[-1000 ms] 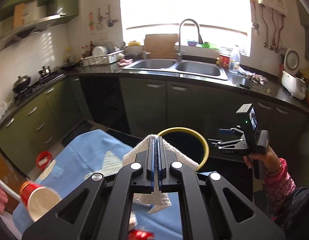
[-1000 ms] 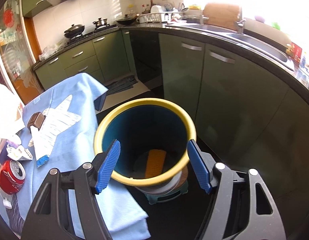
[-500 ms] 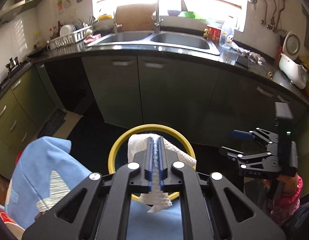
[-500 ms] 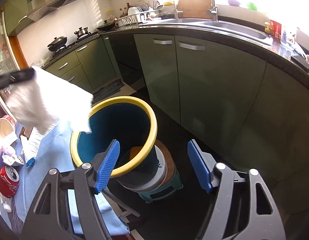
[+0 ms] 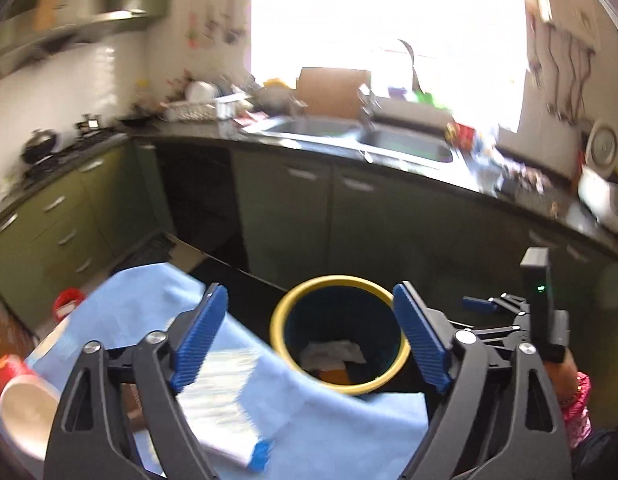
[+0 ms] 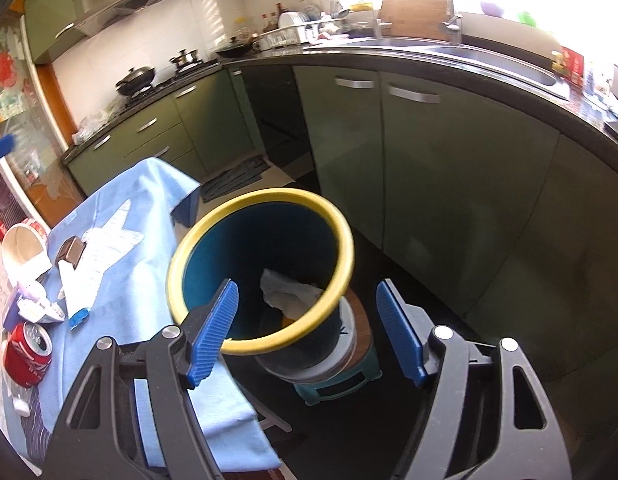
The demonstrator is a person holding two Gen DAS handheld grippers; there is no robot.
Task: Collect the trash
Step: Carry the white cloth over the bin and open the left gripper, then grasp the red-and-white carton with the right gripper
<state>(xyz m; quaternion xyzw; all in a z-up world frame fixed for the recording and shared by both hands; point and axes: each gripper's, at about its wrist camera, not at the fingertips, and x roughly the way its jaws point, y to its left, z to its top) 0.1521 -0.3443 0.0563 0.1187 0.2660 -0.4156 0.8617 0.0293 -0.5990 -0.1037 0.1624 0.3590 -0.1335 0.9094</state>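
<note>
A blue trash bin with a yellow rim (image 5: 278, 334) (image 6: 348, 240) stands beside the table. A crumpled white paper towel (image 5: 333, 351) (image 6: 289, 293) lies inside it on top of an orange item. My left gripper (image 5: 309, 292) hovers just short of the bin over the table's edge, its jaws opening wide with nothing between them. My right gripper (image 6: 306, 286) is open and empty above the bin's near rim. It also shows at the right of the left wrist view (image 5: 485, 305), held by a hand in a pink sleeve.
The table wears a light blue cloth (image 6: 121, 280) carrying a red soda can (image 6: 27, 354), a paper cup (image 6: 21, 250), a brown wrapper (image 6: 71, 250) and white packets (image 6: 41, 310). The bin sits on a teal stool (image 6: 349, 380). Green cabinets (image 6: 429, 160) stand behind.
The left gripper carried the paper towel over the bin, opened and let it go. The towel now lies in the bin. The left gripper has drawn back toward the table.
</note>
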